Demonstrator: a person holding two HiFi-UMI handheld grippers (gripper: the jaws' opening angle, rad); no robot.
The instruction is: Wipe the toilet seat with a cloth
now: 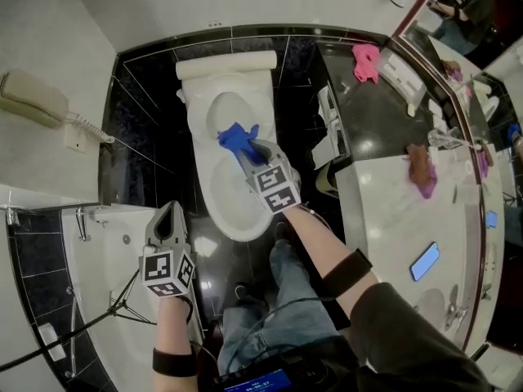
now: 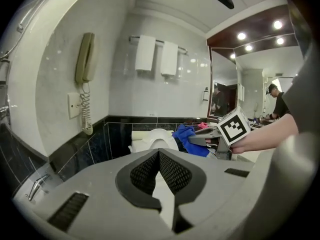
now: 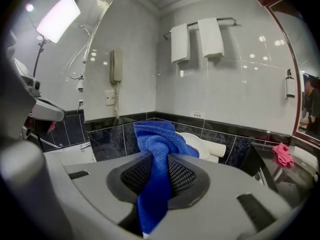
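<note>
A white toilet with its lid down stands against the black tiled wall; it also shows ahead as the toilet and toilet in the gripper views. My right gripper hovers over the lid, shut on a blue cloth that bunches out past its tips. The same blue cloth is squeezed between the right jaws. From the left gripper view the cloth hangs off the right gripper. My left gripper is shut and empty, left of the toilet over the bathtub edge.
A white bathtub lies at the left, with a wall phone above it. A marble counter runs along the right with a pink cloth, another rag and a phone. Two white towels hang on the wall.
</note>
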